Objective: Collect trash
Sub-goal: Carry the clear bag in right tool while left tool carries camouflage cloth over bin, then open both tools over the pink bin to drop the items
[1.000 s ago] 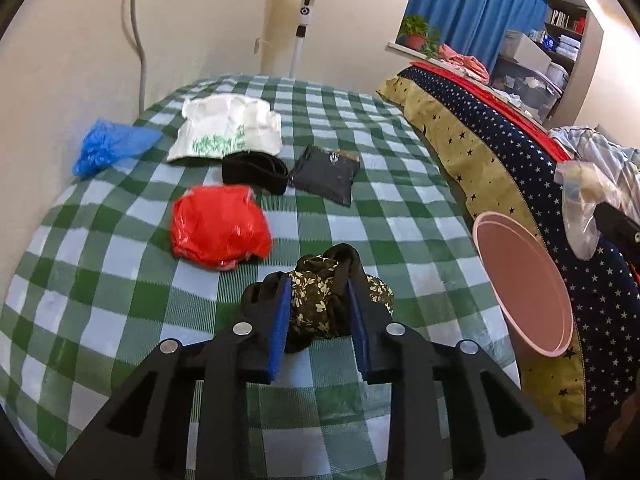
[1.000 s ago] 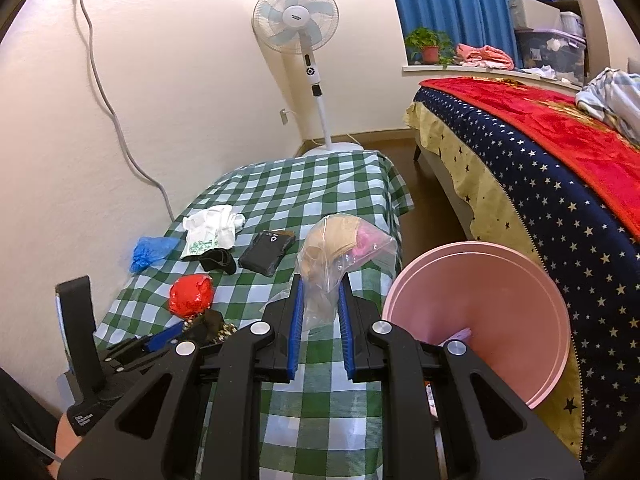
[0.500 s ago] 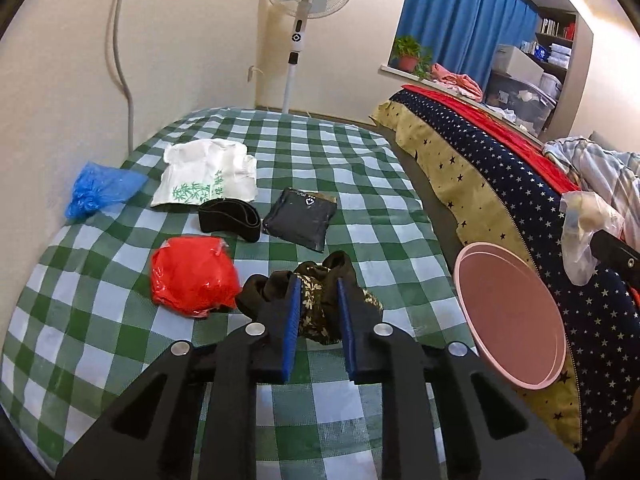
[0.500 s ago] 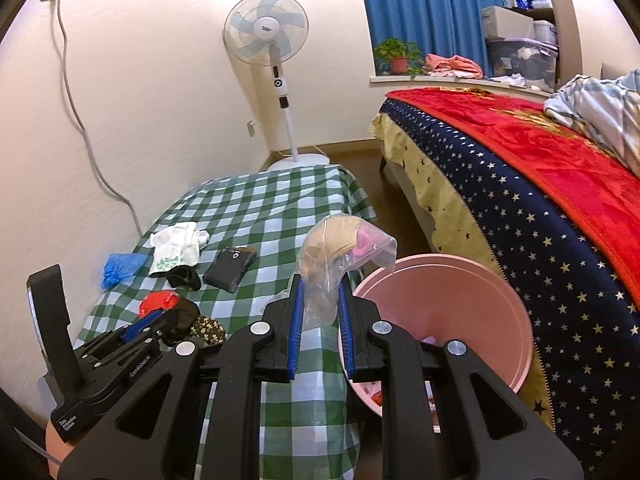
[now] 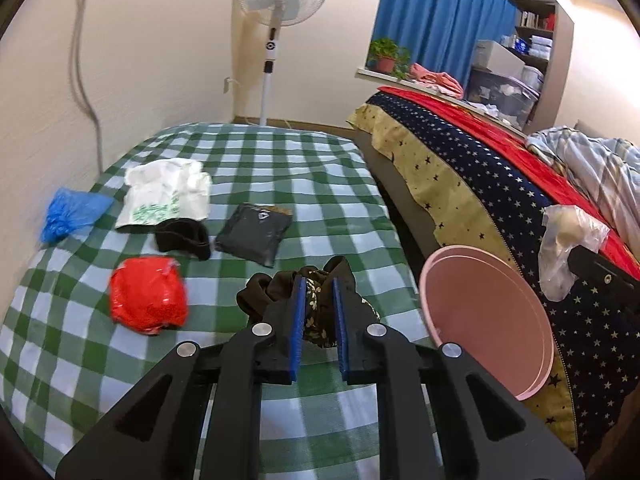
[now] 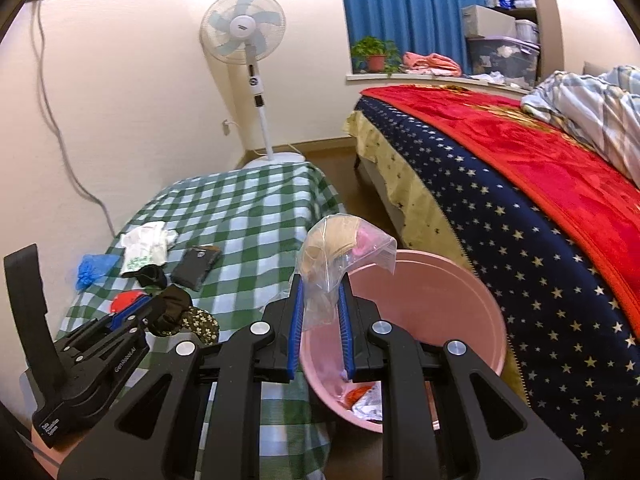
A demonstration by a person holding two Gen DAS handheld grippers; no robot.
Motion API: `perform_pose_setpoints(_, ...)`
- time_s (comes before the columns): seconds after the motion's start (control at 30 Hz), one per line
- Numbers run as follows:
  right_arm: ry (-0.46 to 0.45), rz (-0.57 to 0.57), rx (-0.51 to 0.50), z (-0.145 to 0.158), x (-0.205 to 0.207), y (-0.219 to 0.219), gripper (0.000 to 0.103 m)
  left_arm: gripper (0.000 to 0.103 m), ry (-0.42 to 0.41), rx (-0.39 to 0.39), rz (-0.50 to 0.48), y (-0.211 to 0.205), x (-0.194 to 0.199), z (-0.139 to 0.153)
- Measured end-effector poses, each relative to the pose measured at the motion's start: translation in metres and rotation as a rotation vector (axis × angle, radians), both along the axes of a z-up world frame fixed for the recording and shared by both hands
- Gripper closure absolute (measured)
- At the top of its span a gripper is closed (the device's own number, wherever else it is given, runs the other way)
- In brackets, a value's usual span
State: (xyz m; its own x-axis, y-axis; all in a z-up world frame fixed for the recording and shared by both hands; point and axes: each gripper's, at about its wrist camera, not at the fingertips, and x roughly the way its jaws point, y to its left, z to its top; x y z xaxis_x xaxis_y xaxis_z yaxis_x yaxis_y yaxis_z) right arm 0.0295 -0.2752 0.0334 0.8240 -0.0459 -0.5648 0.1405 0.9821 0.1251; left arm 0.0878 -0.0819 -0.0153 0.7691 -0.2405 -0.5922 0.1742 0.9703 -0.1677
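Found mid-collection, both grippers loaded. Was closing the left gripper [image 5: 316,285] on a dark floral bundle [image 5: 312,310], with the cloth already pinched between its blue pads, over the near part of the checked table [image 5: 280,168]. Kept the right gripper [image 6: 320,285] clenched on a clear plastic bag [image 6: 340,248], holding it just above the near rim of the pink bin [image 6: 440,288], which stood on the floor between table and bed. Judged the step in hand as carrying two pieces of trash to the bin. Judged the next move as: shift the clear bag further over the opening and release it, then swing the bundle rightward across the table edge to the same opening before letting go. Saw the bin already part filled: red and white scraps [image 6: 360,398] at its bottom, too jumbled to name. Left on the table, well apart from the bin: a red bag [image 5: 148,300], a blue bag [image 5: 68,216], a white printed bag [image 5: 164,196], a black band [image 5: 182,238] and a dark pouch [image 5: 252,234].
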Motion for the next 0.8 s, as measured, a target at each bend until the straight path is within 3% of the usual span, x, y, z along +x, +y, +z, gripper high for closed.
perform_pose_setpoints(0.57,0.071,-0.197,-0.019,-0.031,0.007,-0.054,0.086,0.090,-0.050,-0.063,-0.224,-0.076,0.014,-0.002)
perform_pose_setpoints(0.8,0.104,-0.253,-0.033,-0.042,0.009,-0.069,0.086,0.090,-0.036,-0.082,-0.289,-0.103,0.024,-0.009)
